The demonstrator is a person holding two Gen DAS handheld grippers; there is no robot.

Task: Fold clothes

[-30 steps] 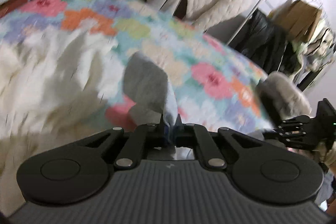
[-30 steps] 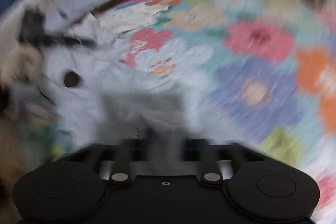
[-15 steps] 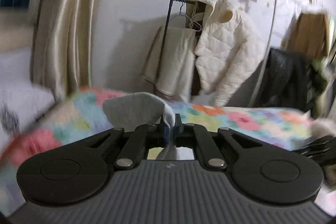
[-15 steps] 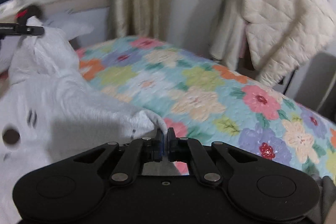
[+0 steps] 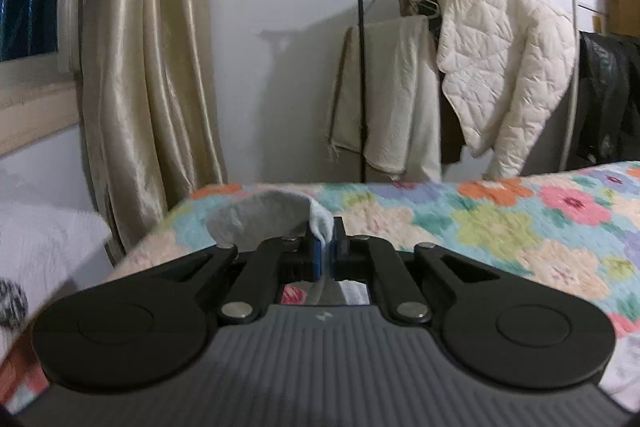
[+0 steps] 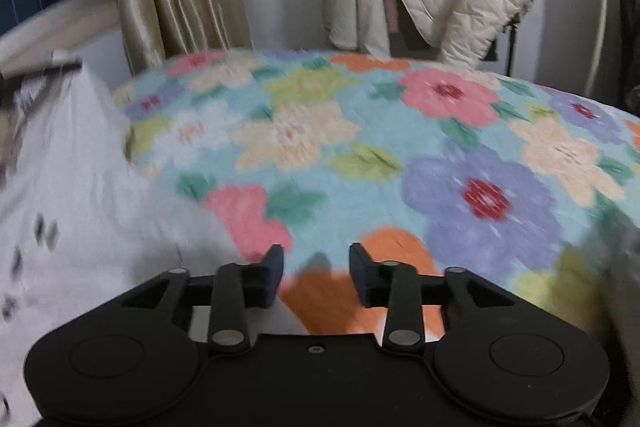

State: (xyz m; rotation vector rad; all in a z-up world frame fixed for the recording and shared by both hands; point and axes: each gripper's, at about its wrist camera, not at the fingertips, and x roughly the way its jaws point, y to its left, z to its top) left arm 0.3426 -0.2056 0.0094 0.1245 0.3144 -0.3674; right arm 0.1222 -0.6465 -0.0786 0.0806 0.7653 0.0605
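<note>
Fabric looks soft and floppy: my left tool (image 5: 327,251) pinches a corner of the grey garment (image 5: 260,217) above the flowered bed (image 6: 360,155). My right tool (image 6: 316,275) gapes, holding nothing; I'd retake a hem edge beside it.

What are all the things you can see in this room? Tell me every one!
Grey garment: one, pale grey, a corner pinched in the left tool.
White garment: one, white with dark marks, at the left of the bed.
Flowery bedspread: one, many colours, covering the bed.
Curtain: one, gold, left by the window.
Quilted jacket: one, cream, hanging on the rack.
Cream cloth: one, draped on the rack.
Clothes rack: one, black, against the wall.
Dark coat: one, black, far right.
Left tool: one, black, shut on grey fabric.
Right tool: one, black, open, holding nothing.
</note>
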